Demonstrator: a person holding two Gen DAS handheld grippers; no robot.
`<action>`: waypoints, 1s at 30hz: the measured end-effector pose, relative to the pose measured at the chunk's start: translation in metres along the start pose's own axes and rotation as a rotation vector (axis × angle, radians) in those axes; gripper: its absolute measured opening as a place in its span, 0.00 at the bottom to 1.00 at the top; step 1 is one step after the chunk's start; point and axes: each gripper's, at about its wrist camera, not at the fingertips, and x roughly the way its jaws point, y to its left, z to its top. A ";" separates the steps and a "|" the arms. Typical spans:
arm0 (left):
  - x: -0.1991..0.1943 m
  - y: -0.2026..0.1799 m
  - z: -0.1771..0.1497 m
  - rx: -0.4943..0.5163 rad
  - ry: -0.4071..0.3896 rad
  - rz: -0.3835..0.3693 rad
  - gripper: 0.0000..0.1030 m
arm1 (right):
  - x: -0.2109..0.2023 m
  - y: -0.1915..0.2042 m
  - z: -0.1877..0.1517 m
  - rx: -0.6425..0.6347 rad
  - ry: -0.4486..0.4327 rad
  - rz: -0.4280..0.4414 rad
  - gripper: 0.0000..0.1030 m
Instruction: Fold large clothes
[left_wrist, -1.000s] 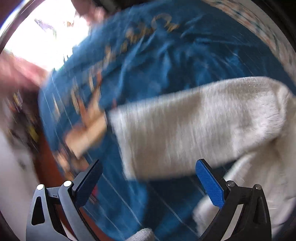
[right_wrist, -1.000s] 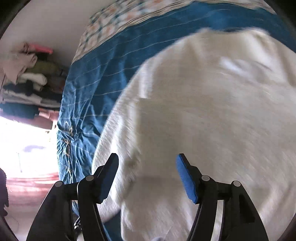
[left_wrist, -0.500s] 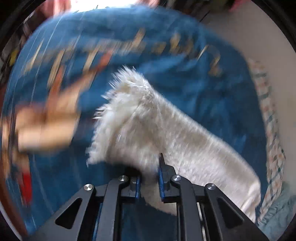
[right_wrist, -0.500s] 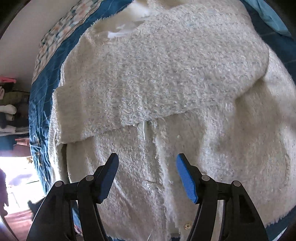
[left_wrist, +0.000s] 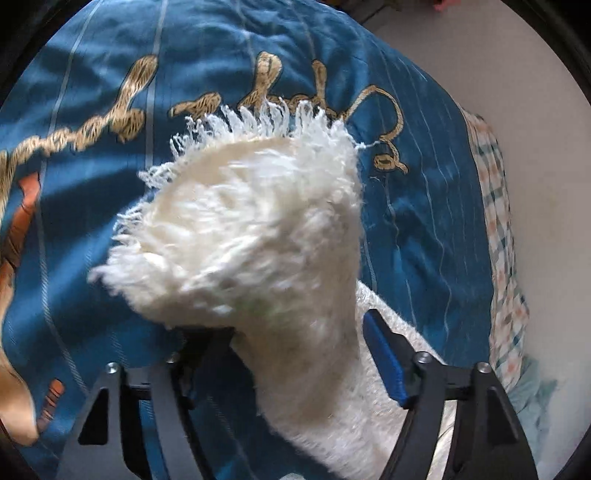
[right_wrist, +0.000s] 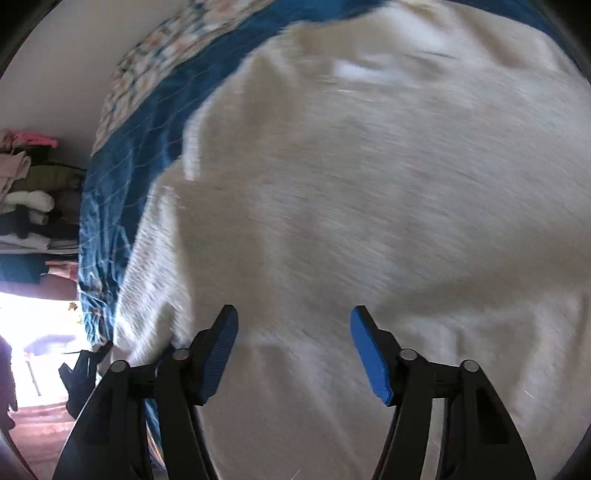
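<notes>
A fluffy white sweater lies on a blue bedspread. In the left wrist view its fringed sleeve end (left_wrist: 251, 236) stands up between the fingers of my left gripper (left_wrist: 295, 343), whose jaws are apart; the sleeve drapes over the left finger and hides it. The right blue pad (left_wrist: 384, 362) is clear of the fabric. In the right wrist view the sweater body (right_wrist: 369, 184) fills the frame, blurred. My right gripper (right_wrist: 291, 347) is open and empty just above it.
The blue bedspread (left_wrist: 92, 221) with gold embroidery covers the bed; a checked sheet edge (left_wrist: 502, 240) and white wall lie at the right. A shelf of stacked clothes (right_wrist: 26, 206) stands at the far left of the right wrist view.
My left gripper closed on the sleeve end half a second ago; now its jaws have opened and the sleeve sits loose between them. My right gripper has swung over the sweater, staying open.
</notes>
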 end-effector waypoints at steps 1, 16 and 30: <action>0.002 0.002 -0.001 -0.007 -0.003 0.006 0.69 | 0.013 0.010 0.002 -0.019 0.015 -0.009 0.44; -0.054 -0.124 -0.041 0.475 -0.301 0.309 0.06 | -0.015 0.040 -0.009 -0.178 -0.134 -0.503 0.84; -0.091 -0.289 -0.194 1.086 -0.368 0.108 0.05 | -0.059 -0.042 -0.009 -0.011 -0.173 -0.504 0.85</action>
